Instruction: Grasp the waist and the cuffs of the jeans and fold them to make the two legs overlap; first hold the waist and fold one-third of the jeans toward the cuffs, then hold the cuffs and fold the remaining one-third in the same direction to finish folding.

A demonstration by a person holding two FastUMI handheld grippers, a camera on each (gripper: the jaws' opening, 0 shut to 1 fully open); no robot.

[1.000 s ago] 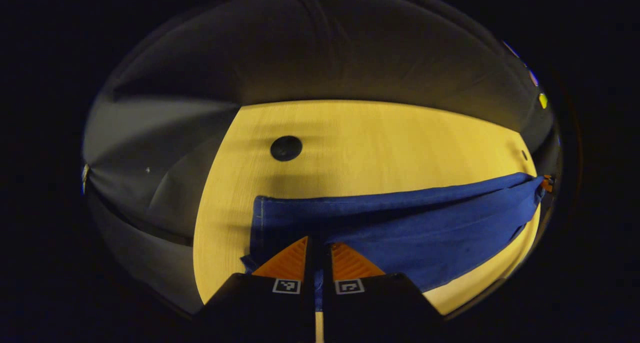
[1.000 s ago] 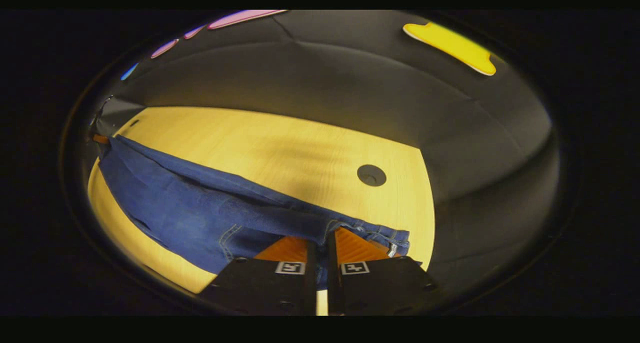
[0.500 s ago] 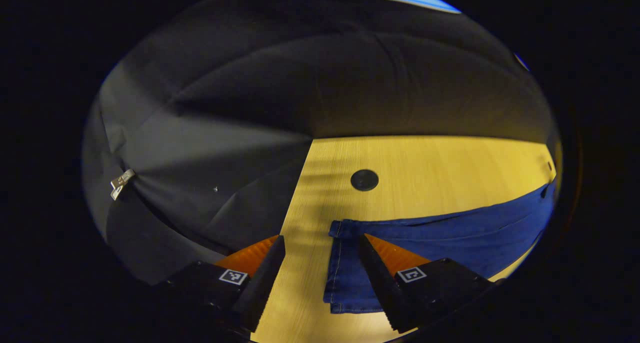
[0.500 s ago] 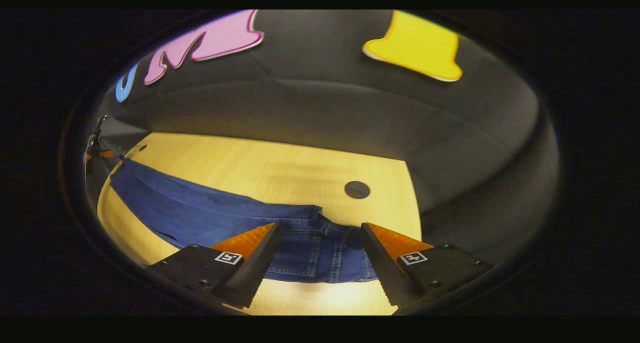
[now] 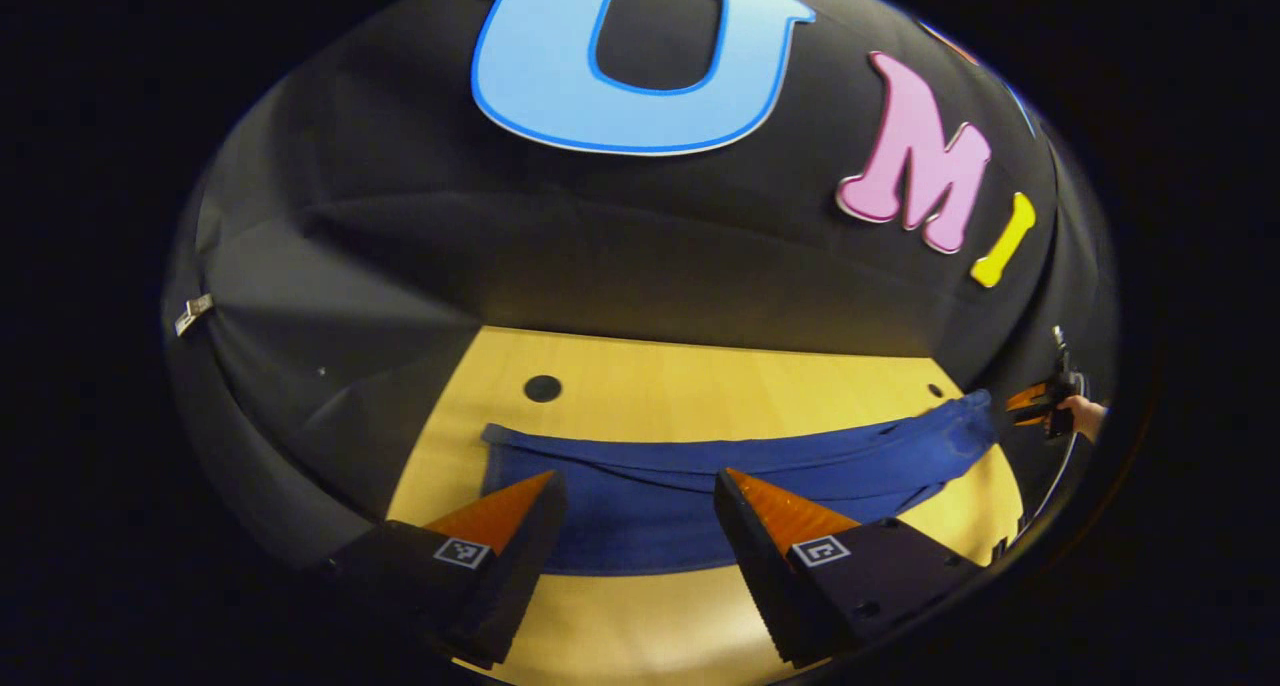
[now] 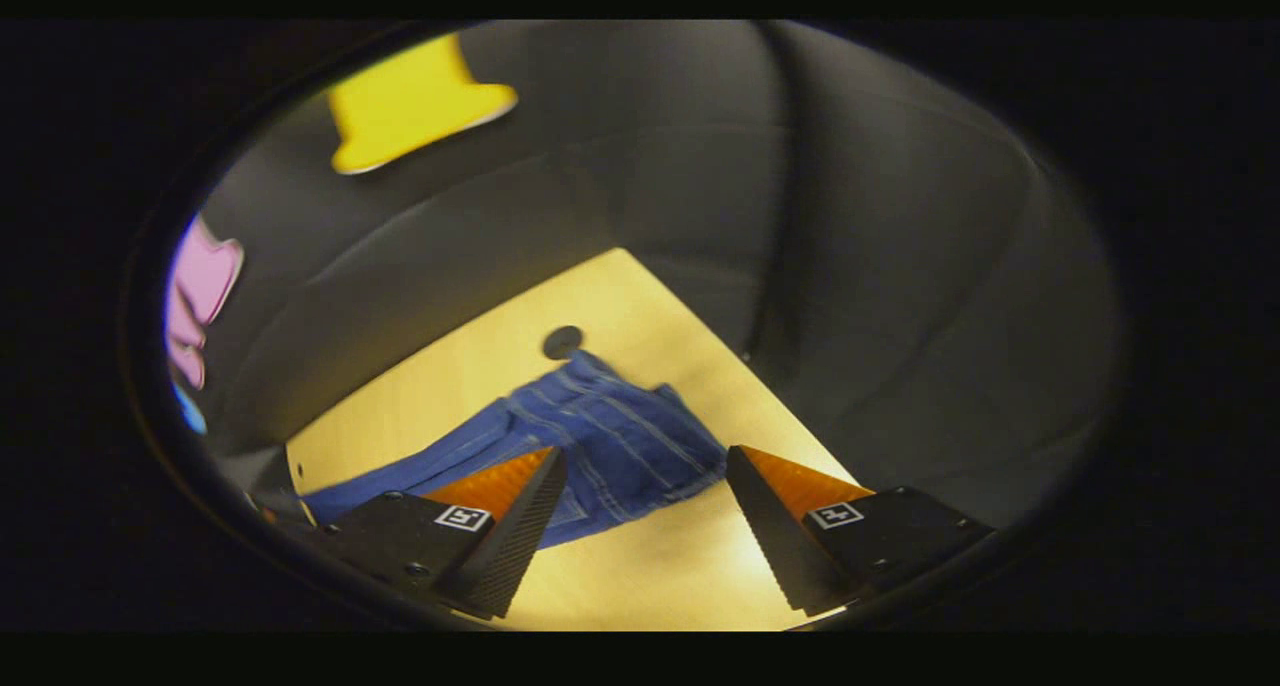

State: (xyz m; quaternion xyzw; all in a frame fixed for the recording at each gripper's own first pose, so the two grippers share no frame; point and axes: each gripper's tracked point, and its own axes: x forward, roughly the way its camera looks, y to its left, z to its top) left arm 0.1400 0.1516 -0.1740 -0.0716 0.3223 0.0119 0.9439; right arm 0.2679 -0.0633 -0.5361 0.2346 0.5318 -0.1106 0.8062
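Note:
The blue jeans (image 5: 720,466) lie flat on the yellow wooden table (image 5: 700,376) as one long narrow strip, the legs overlapped. In the left gripper view the cuff end (image 5: 500,451) sits just beyond my left gripper (image 5: 636,478), which hovers open above the cloth and holds nothing. The right gripper view has the waist end (image 6: 625,436) with its seams and pocket stitching lying ahead of my right gripper (image 6: 646,453), open as well and apart from the denim. Far off at the right of the left gripper view, that right gripper (image 5: 1035,406) and the hand (image 5: 1085,416) holding it sit by the waist end.
A round black hole (image 5: 542,388) in the tabletop sits just behind the cuff end; another hole (image 6: 563,341) touches the waist end's far corner. The table's right edge (image 6: 760,381) runs close by the waist. Black cloth walls surround the table.
Both grippers were shut on the jeans' ends a second ago. They have let go, opened wide and drawn back and up; the jeans now rest on the table.

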